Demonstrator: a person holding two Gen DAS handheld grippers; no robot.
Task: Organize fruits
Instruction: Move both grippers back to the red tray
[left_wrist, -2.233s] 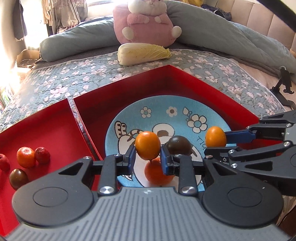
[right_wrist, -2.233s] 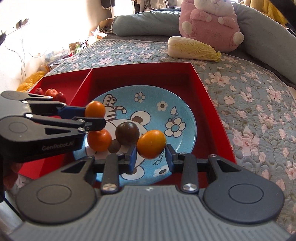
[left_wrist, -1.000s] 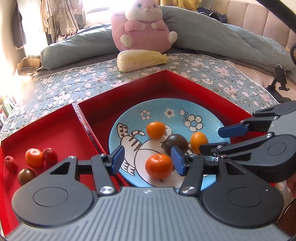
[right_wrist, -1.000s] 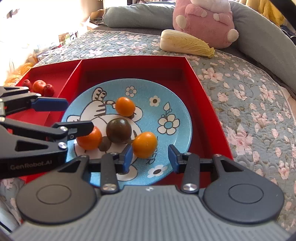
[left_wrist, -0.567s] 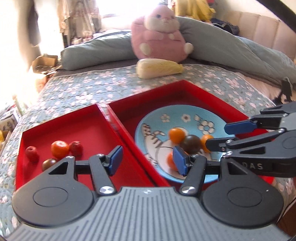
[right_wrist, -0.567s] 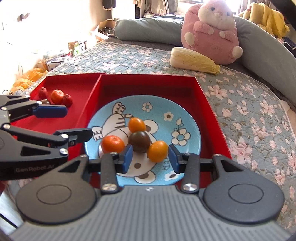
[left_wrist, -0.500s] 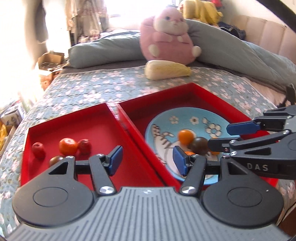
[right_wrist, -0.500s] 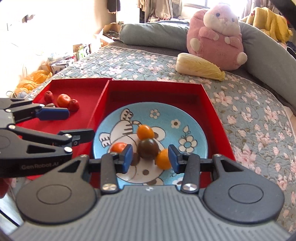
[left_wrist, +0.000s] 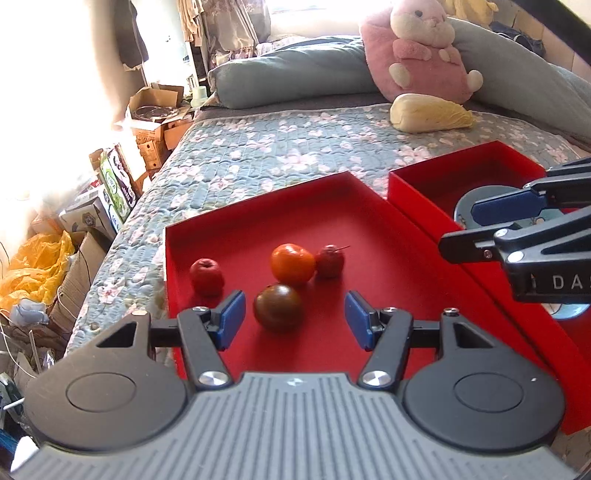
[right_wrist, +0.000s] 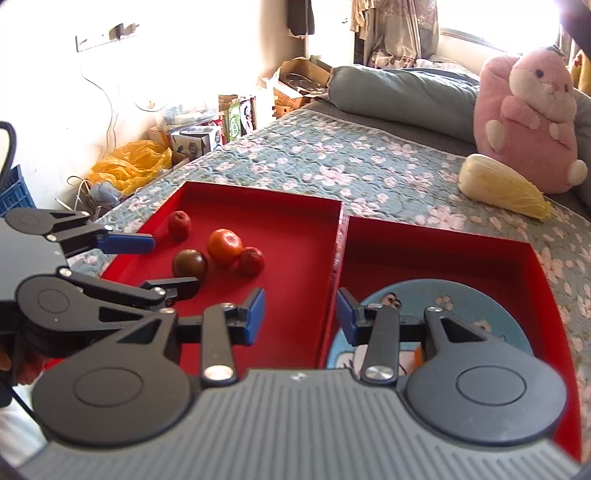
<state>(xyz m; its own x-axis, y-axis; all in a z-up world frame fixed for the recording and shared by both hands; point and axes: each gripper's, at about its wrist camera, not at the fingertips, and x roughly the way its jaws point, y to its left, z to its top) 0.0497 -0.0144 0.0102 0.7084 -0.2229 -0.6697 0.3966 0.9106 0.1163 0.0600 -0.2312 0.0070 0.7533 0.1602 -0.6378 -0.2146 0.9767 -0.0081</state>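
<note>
Two red trays lie side by side on the bed. The left tray (left_wrist: 369, 229) holds a dark brown fruit (left_wrist: 278, 307), an orange (left_wrist: 291, 263) and two small red fruits (left_wrist: 207, 273) (left_wrist: 330, 260). My left gripper (left_wrist: 293, 319) is open and empty, just in front of the dark fruit. The right tray (right_wrist: 443, 254) holds a blue cartoon plate (right_wrist: 480, 310), mostly hidden behind my right gripper (right_wrist: 300, 315), which is open and empty over the divide between the trays. The left tray's fruits also show in the right wrist view (right_wrist: 224, 246).
A napa cabbage (left_wrist: 430, 118) and a pink plush toy (left_wrist: 417, 51) lie on the floral quilt behind the trays. Cardboard boxes and a yellow bag (right_wrist: 129, 162) crowd the floor left of the bed. The right gripper crosses the left wrist view (left_wrist: 517, 229).
Both grippers let go of their orange fruits onto the plate, opened, and swung left. The left gripper now faces the left tray's fruits instead of the plate.
</note>
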